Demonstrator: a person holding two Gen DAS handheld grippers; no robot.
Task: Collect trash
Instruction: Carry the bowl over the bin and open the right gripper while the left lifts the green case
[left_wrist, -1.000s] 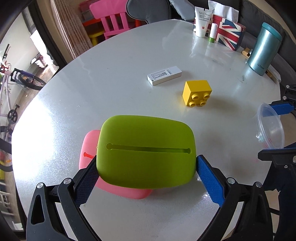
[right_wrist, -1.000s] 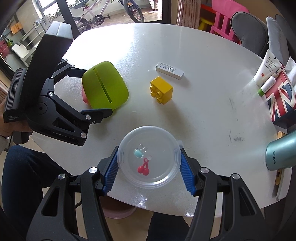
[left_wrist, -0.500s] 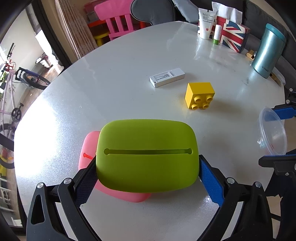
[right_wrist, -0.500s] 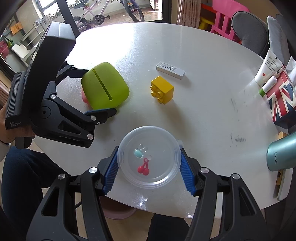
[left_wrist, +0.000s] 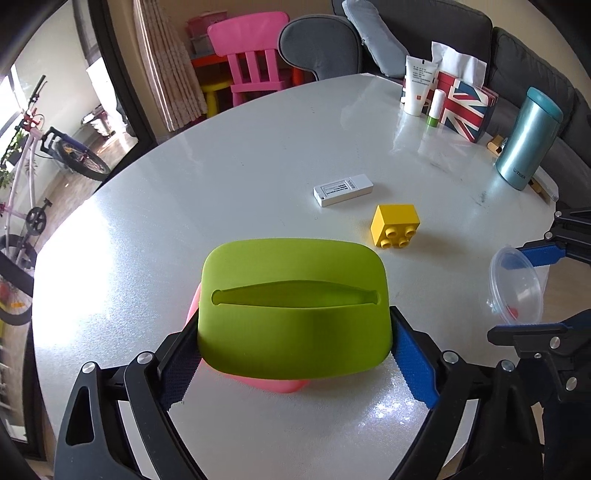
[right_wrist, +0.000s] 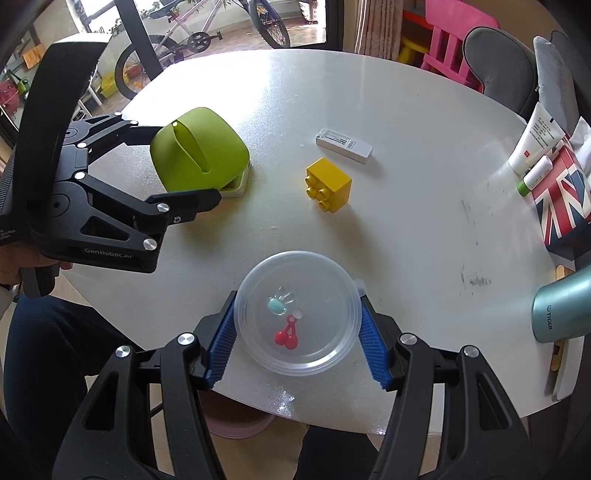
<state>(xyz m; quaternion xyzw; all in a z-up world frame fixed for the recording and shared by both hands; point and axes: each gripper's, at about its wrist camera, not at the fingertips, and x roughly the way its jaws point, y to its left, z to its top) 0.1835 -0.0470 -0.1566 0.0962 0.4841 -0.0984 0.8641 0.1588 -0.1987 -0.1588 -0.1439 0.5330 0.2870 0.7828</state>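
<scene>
"TIGER" on teal flask (left_wrist: 524, 140)

The table (left_wrist: 229, 177) is glossy white with grey scuff marks. The slotted lid (left_wrist: 293, 306) is lime green over a pink base (left_wrist: 284, 386) (a cream-white edge shows in the right wrist view). The brick (left_wrist: 395, 225) is yellow; the small device (left_wrist: 342, 190) is white. The round container (right_wrist: 297, 314) is clear, holding red and pale blue pieces. The tissue box (left_wrist: 463, 109) carries a red, white and blue flag pattern. The flask (left_wrist: 528, 138) is metallic teal. Gripper pads (right_wrist: 221, 347) are blue.
</scene>
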